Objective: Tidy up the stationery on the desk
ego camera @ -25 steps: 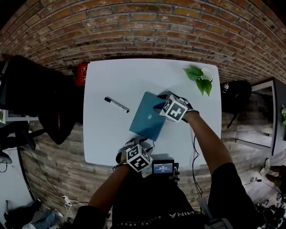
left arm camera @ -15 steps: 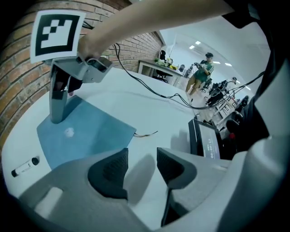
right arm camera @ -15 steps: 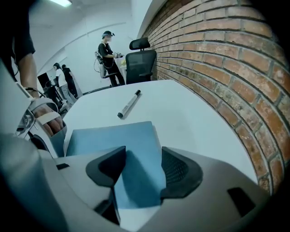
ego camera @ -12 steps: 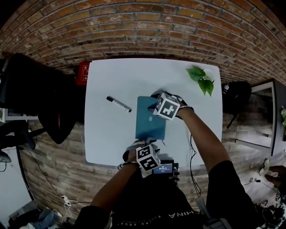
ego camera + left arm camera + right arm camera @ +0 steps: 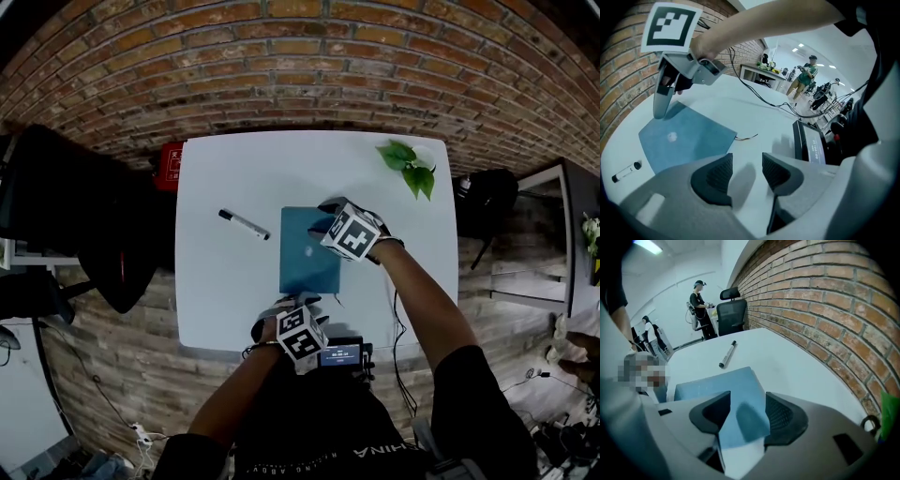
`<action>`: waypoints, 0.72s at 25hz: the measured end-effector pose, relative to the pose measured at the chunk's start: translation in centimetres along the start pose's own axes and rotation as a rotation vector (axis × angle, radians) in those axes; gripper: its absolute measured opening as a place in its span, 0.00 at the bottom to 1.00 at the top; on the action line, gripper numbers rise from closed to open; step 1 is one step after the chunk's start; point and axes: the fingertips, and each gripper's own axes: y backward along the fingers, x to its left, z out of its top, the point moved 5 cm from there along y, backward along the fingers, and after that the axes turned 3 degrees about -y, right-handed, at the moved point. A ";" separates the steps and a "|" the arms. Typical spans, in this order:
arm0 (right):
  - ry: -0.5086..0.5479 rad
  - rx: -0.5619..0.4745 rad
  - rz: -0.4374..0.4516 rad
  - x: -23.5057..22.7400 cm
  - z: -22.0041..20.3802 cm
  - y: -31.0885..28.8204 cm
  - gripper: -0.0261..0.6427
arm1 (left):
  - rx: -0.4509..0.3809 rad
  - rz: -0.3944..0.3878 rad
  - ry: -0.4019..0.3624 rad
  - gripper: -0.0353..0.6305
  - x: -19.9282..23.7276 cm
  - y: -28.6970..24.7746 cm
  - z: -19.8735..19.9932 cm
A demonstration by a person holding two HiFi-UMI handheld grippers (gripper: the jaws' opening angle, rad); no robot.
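Flat teal notebook [image 5: 307, 255], pale spot on cover; black-capped white marker [image 5: 245, 225].

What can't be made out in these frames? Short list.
- Right gripper tips: head view, its own coded cube covers them; contact with the notebook unclear.
- Pale mark on the notebook cover: too small in head view, blurred in left gripper view.
- Display by the table's near edge: digits too small, head view.
- Marker pen print: too small everywhere.
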 end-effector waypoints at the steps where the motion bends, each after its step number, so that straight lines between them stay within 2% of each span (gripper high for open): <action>1: -0.034 -0.020 -0.015 0.1 -0.2 0.6 0.38 | -0.007 0.005 0.008 0.36 0.0 0.2 -0.1; 4: -0.140 -0.088 -0.076 0.8 -1.0 3.0 0.26 | -0.045 0.042 0.039 0.34 0.2 1.1 -0.5; 9: -0.254 -0.198 -0.196 2.8 -2.9 7.1 0.08 | -0.116 0.149 0.090 0.17 1.0 2.7 -1.4; 15: -0.406 -0.269 -0.264 5.4 -5.4 10.8 0.05 | -0.196 0.258 0.188 0.07 1.8 4.3 -2.5; 18: -0.475 -0.281 -0.270 7.0 -6.6 11.5 0.05 | -0.215 0.306 0.242 0.07 2.0 5.1 -3.1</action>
